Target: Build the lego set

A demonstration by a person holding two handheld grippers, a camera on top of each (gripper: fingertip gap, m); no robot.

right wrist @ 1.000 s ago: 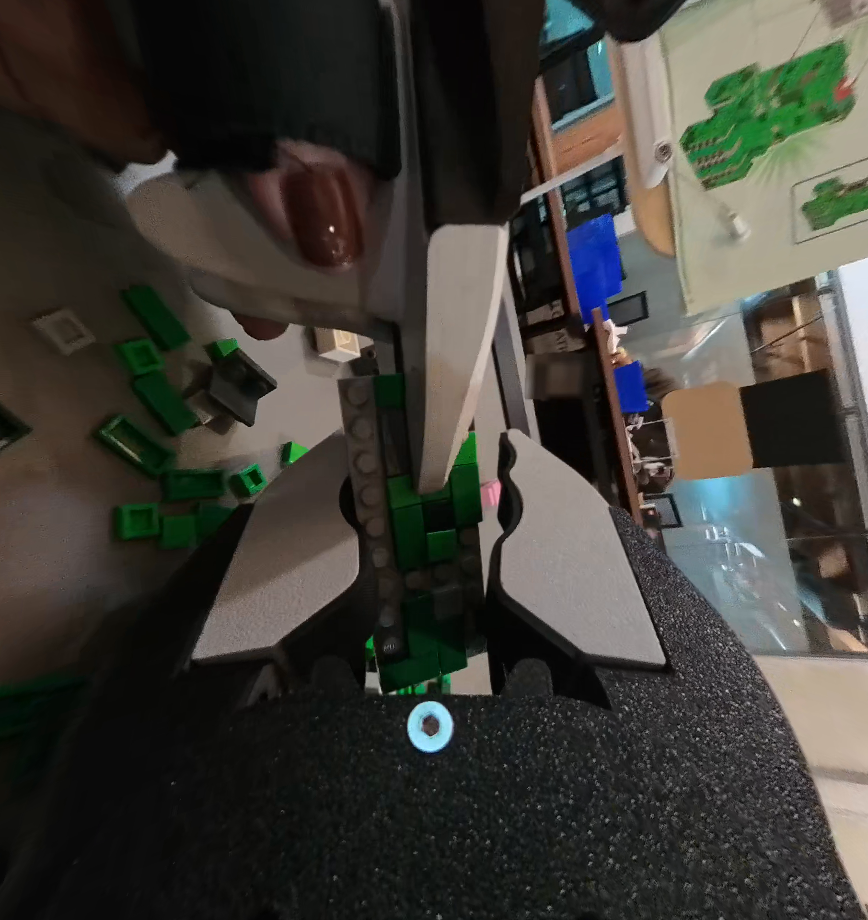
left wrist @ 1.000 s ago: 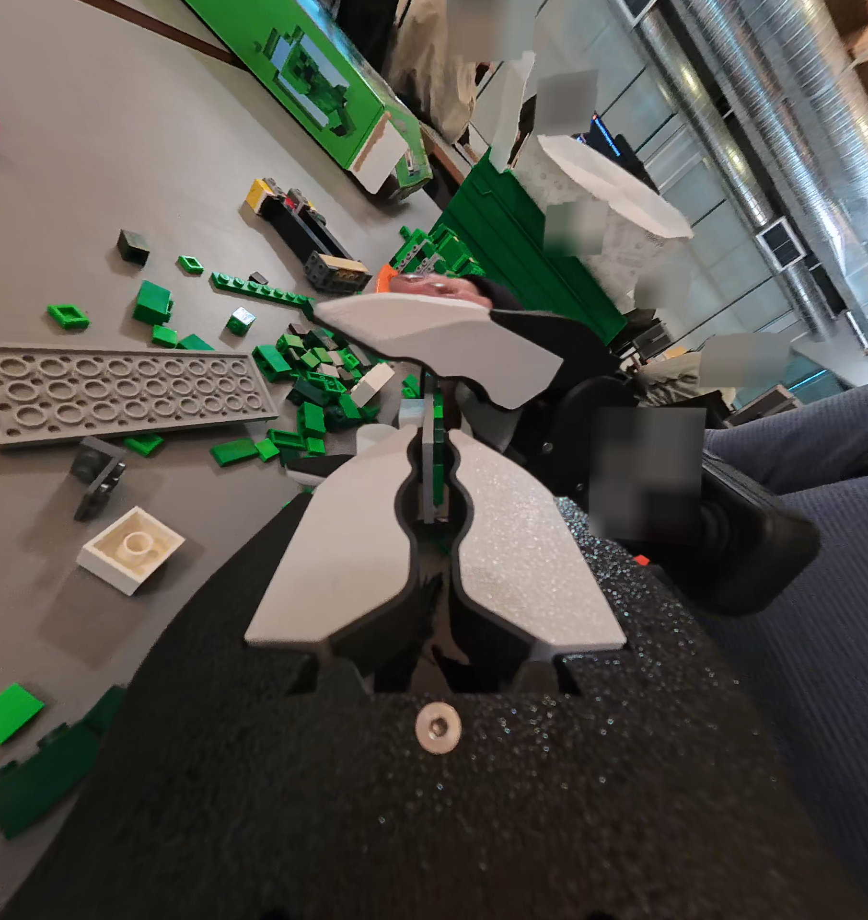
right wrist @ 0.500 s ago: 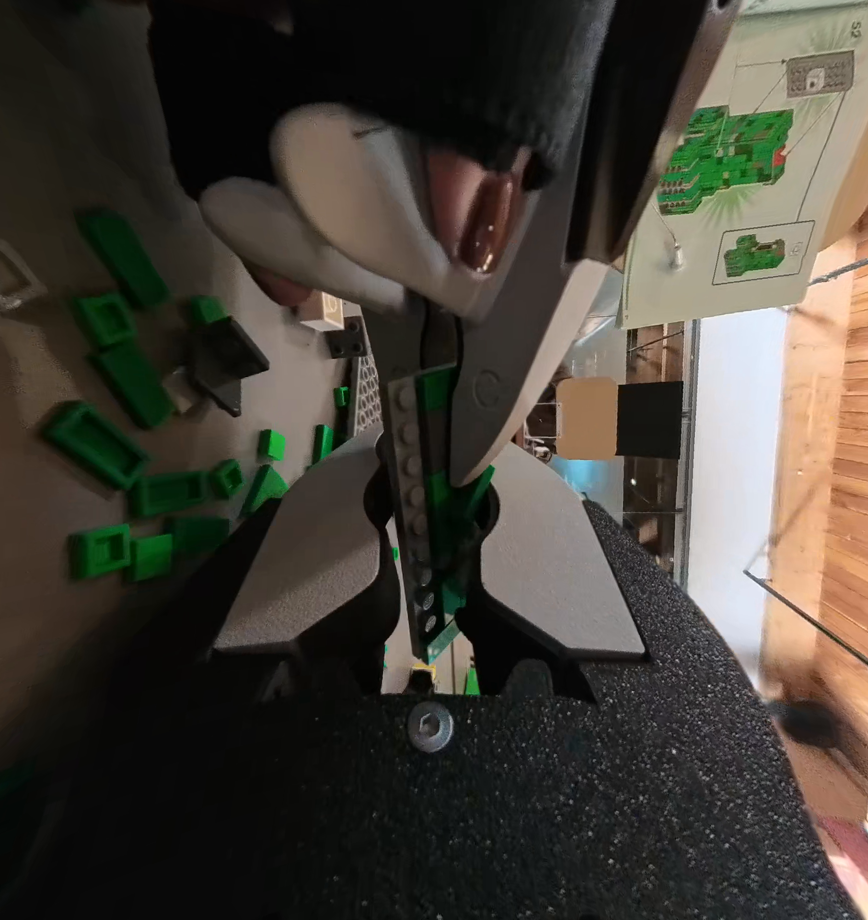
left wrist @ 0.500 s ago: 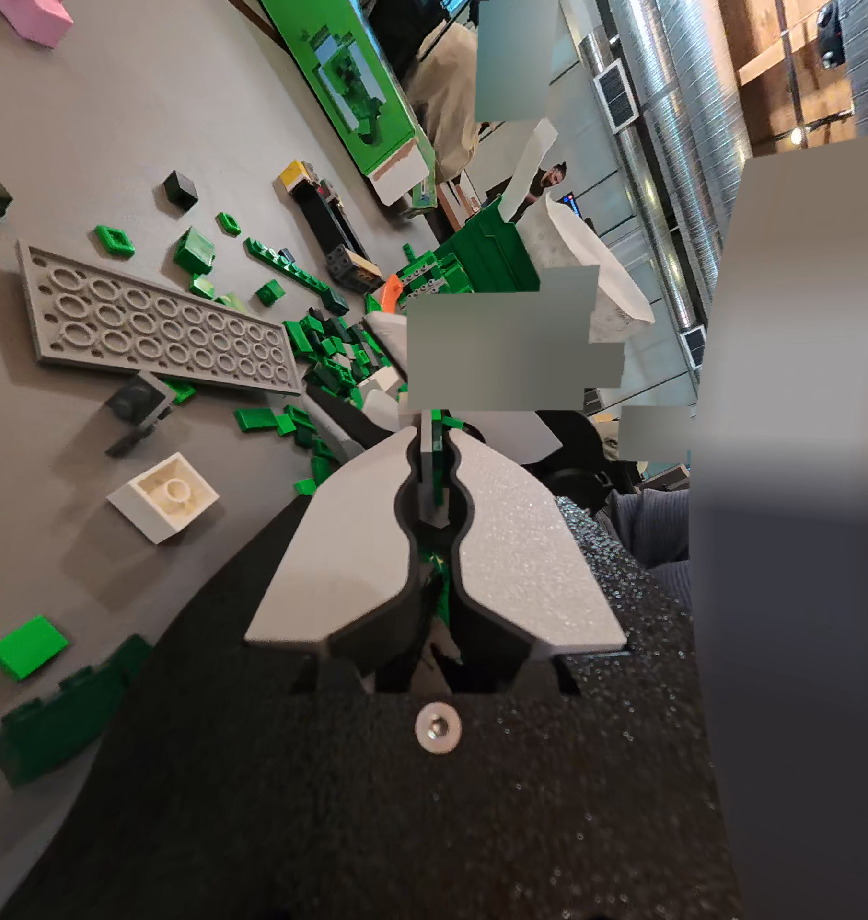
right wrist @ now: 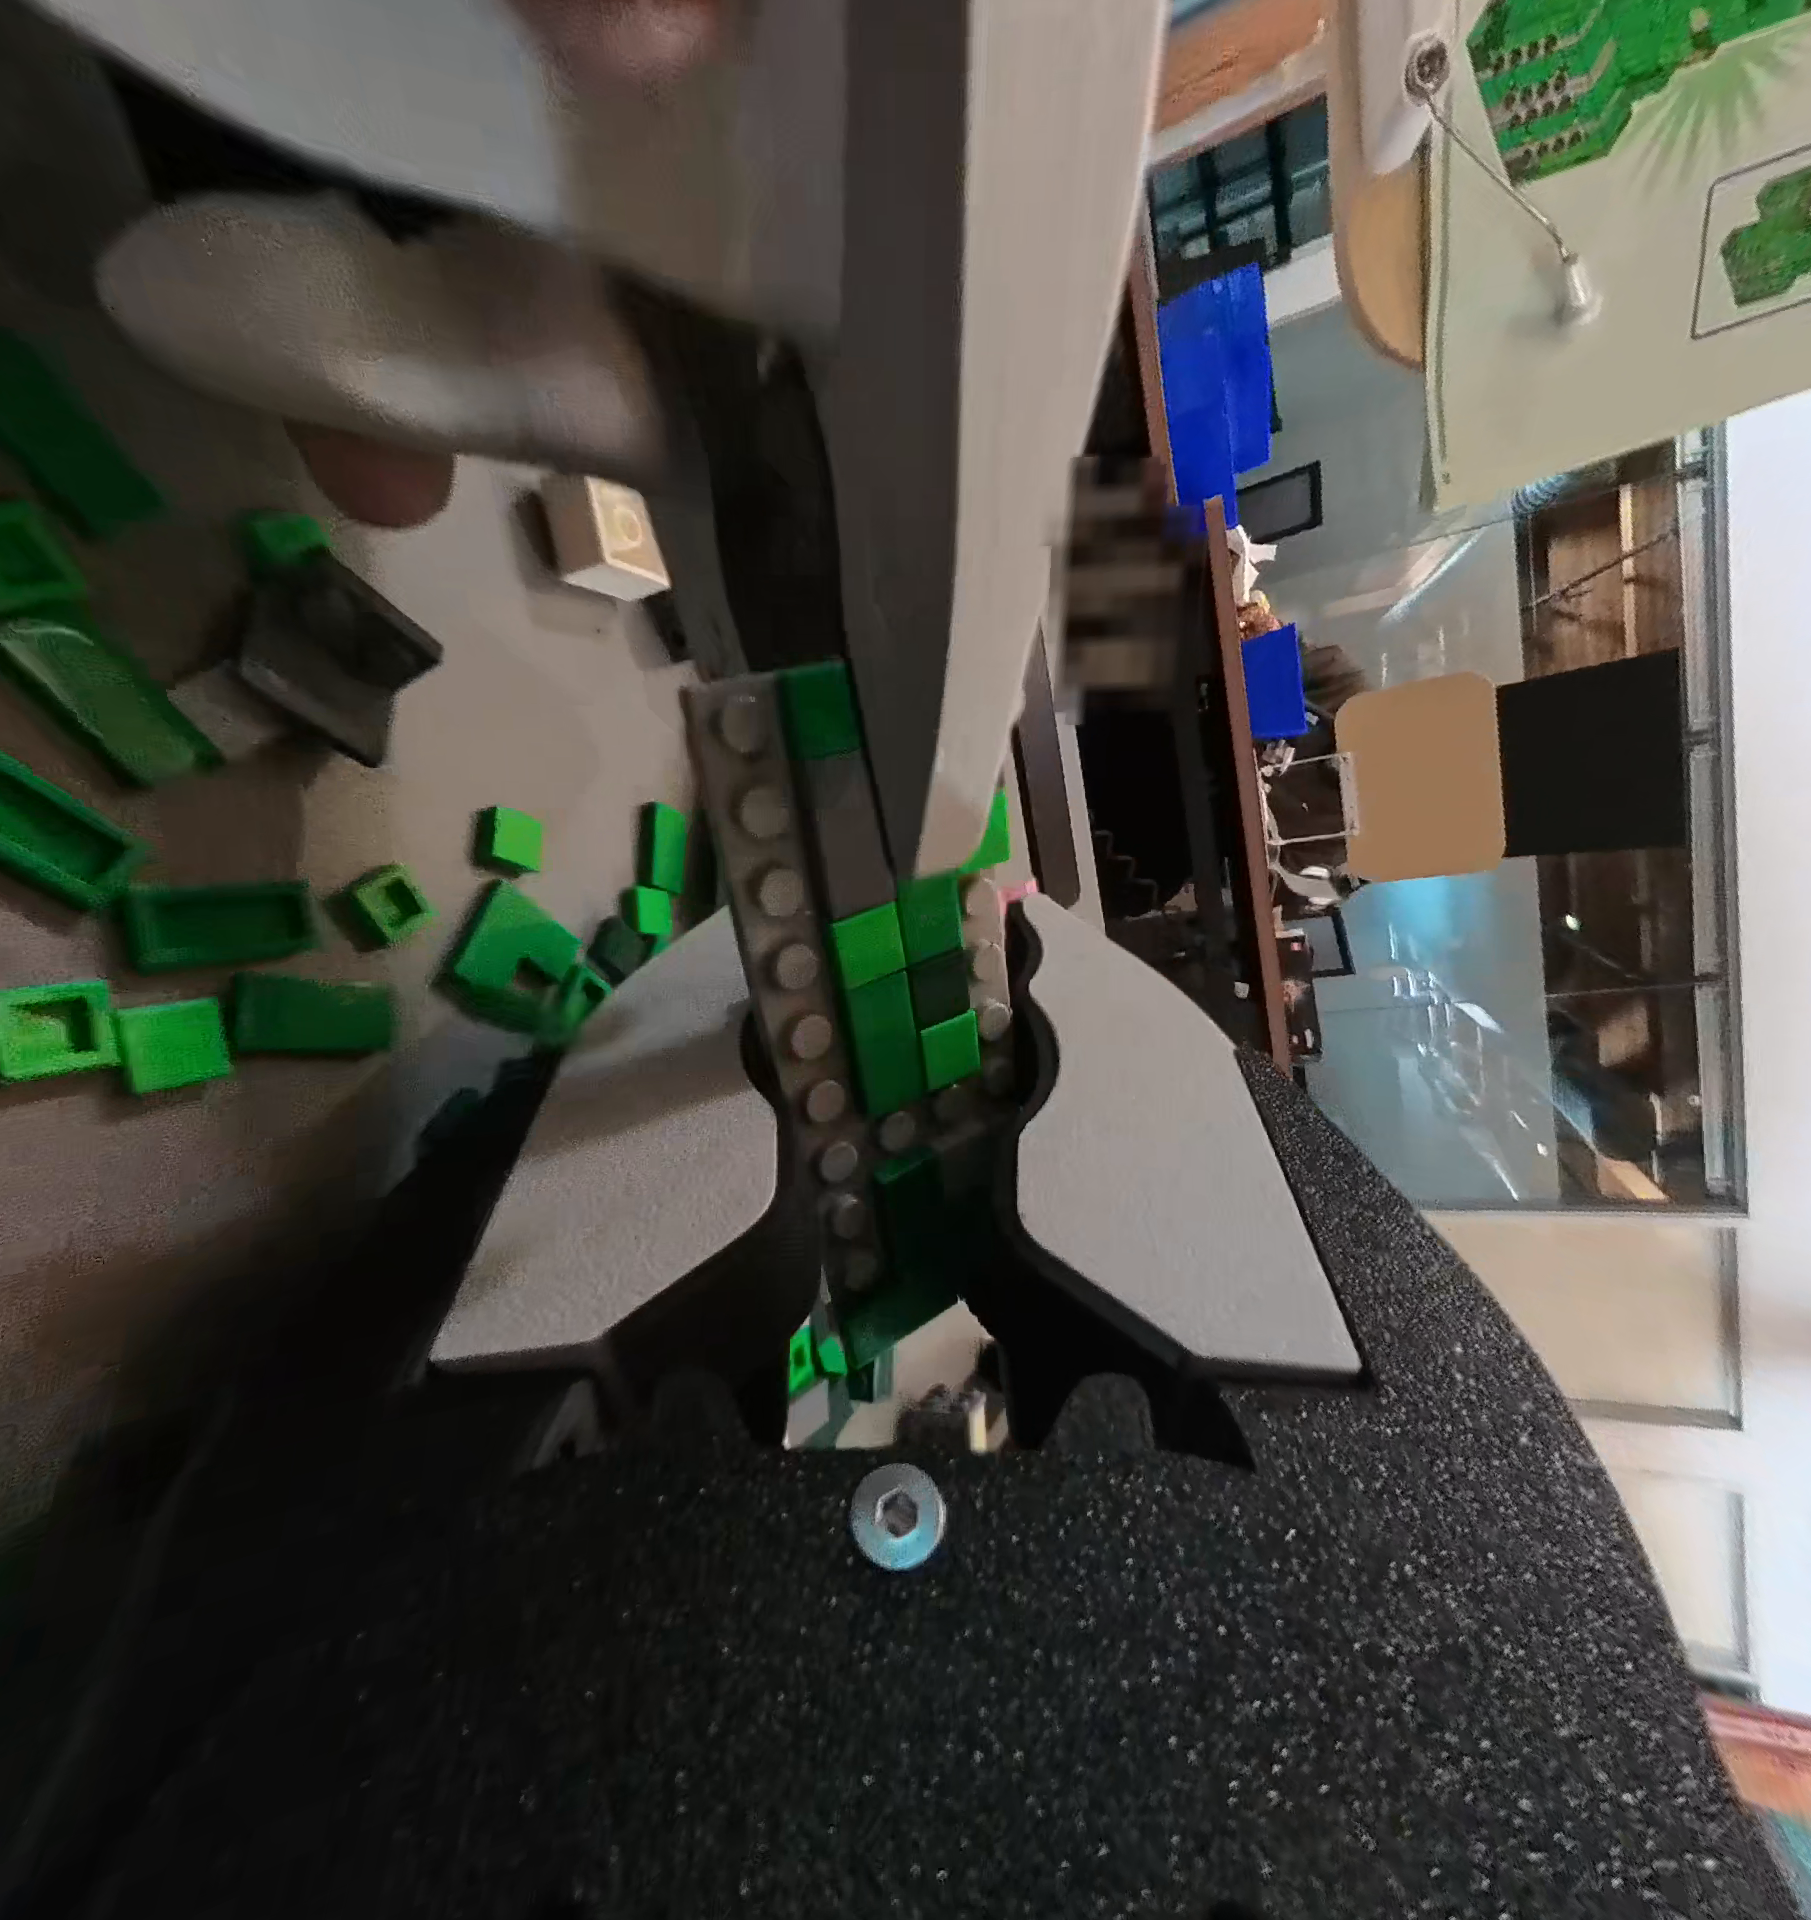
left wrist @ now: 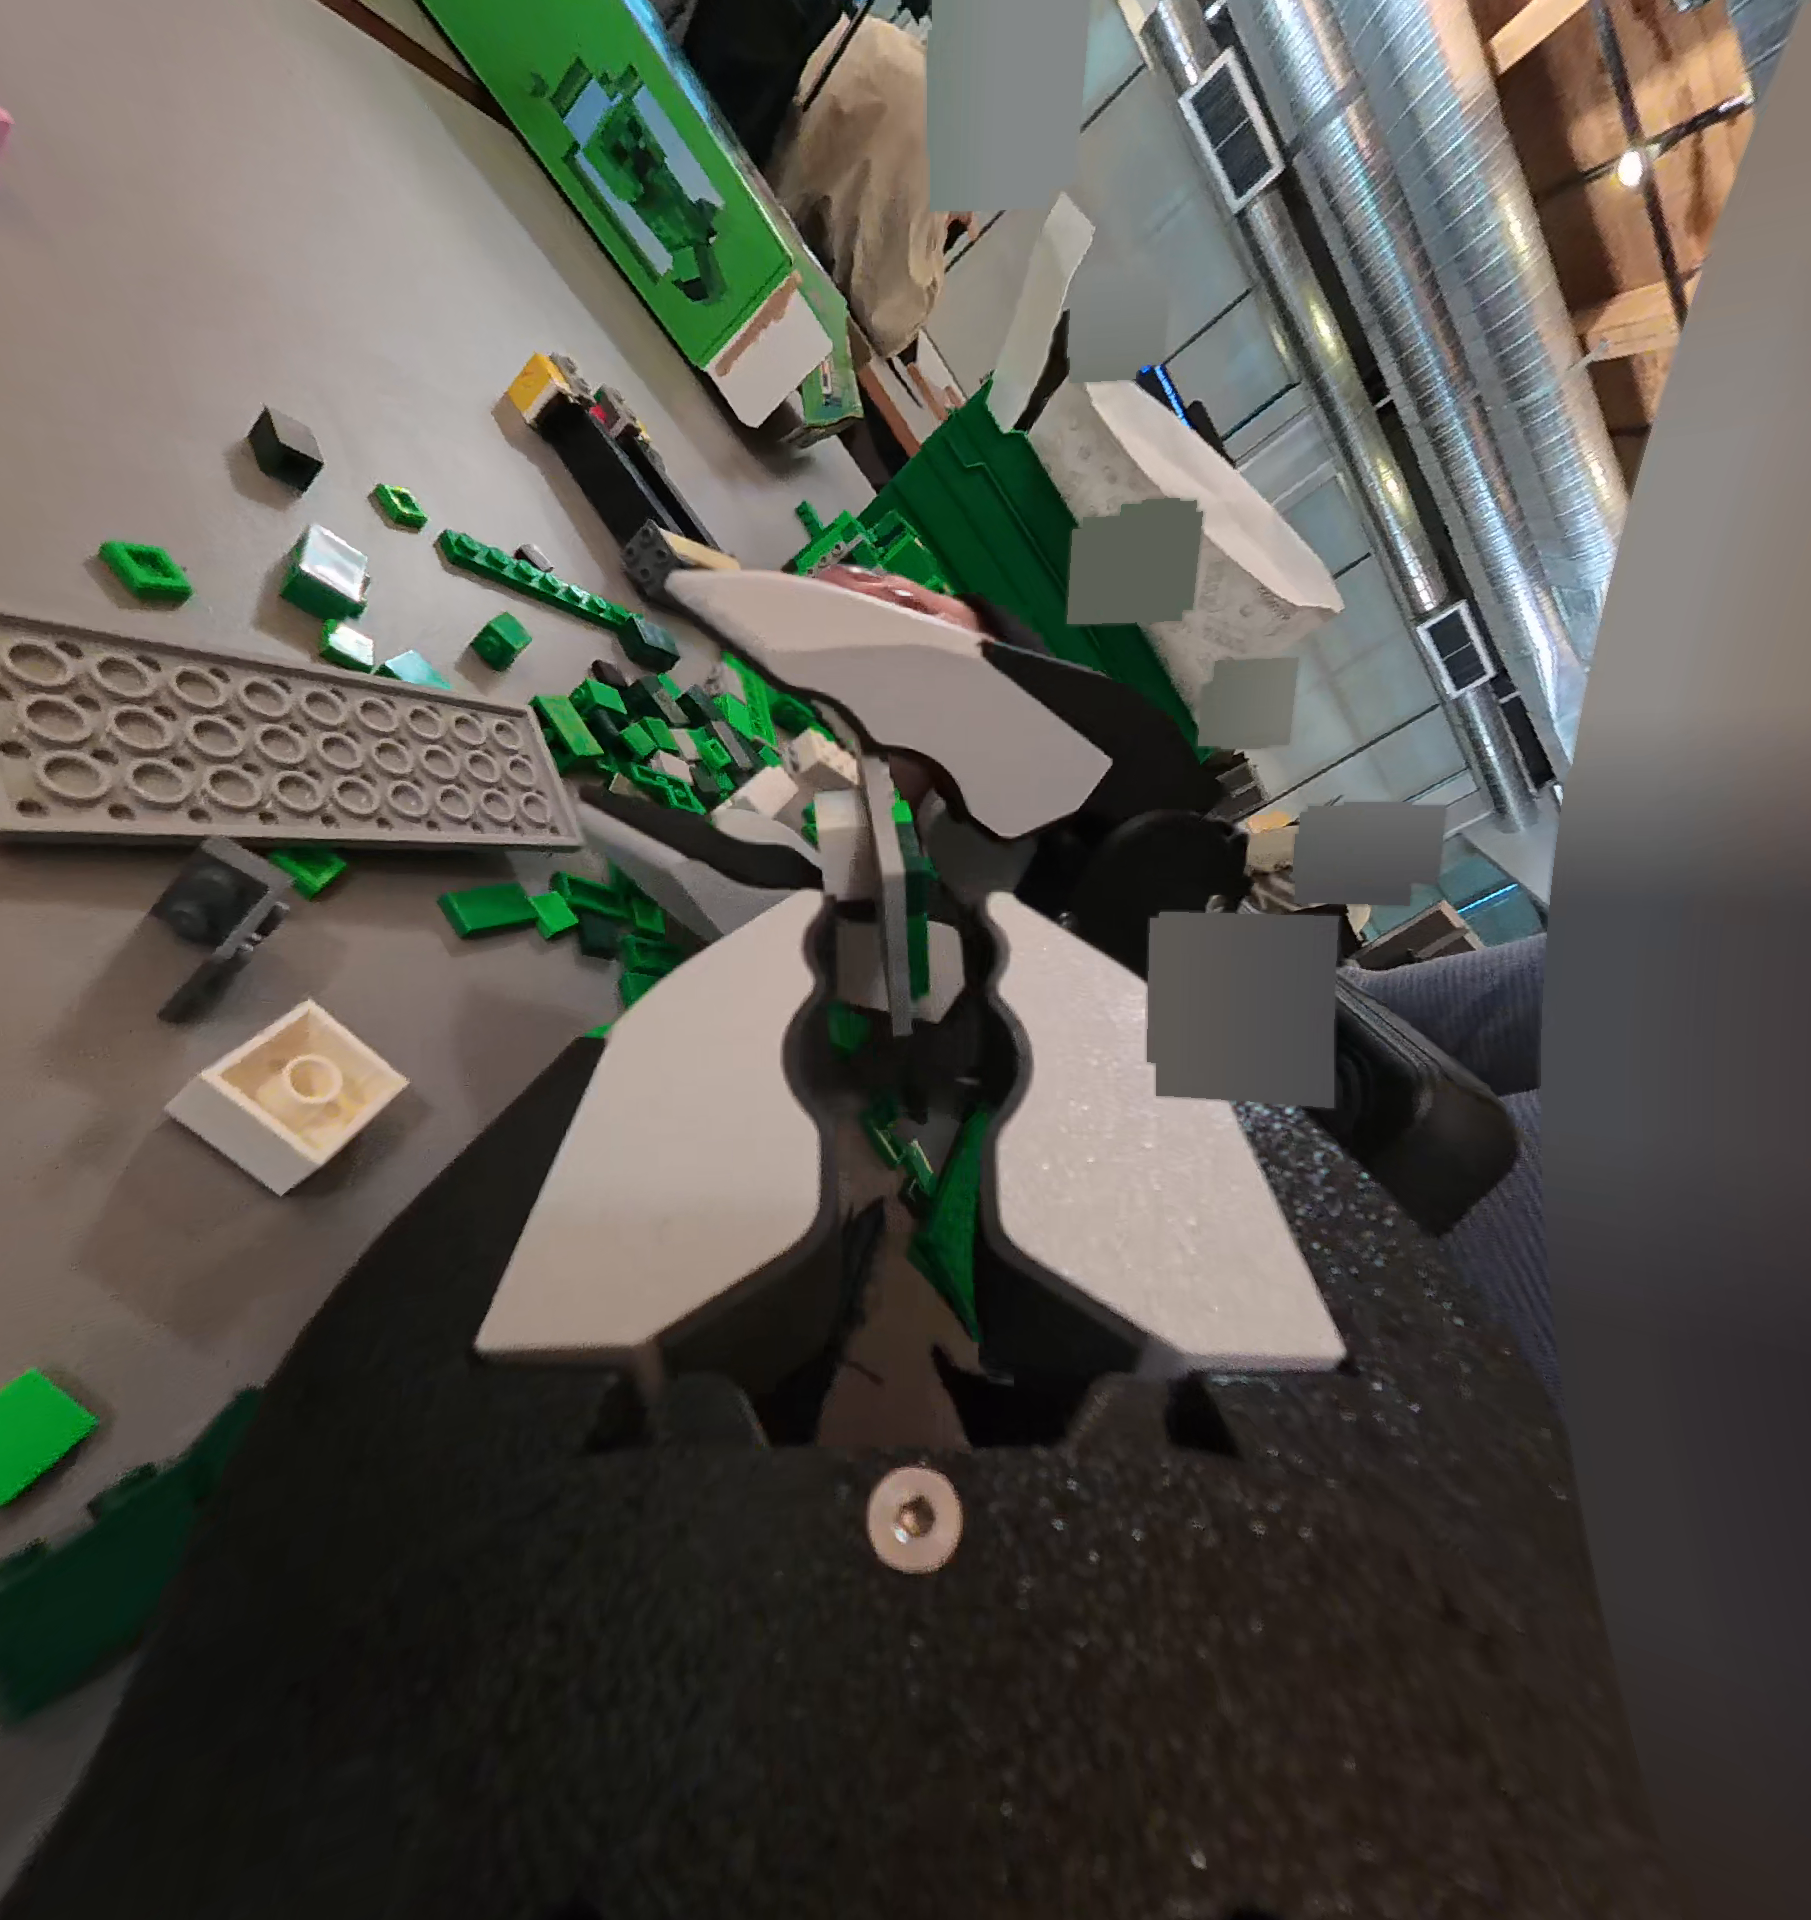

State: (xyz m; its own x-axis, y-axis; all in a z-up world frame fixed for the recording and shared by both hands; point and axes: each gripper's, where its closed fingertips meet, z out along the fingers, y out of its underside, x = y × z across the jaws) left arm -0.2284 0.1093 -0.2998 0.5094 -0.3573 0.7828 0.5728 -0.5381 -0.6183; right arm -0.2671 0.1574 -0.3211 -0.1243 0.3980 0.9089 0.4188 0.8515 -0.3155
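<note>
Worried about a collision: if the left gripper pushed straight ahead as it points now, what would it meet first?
Probably the grey-and-green lego assembly already between its jaws, then the right gripper just beyond. Depth is hard to judge.

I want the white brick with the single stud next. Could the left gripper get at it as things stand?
Probably not straight away: the white brick lies bare on the table, nothing on it, but the left gripper appears to have the grey-and-green assembly between its jaws.
</note>
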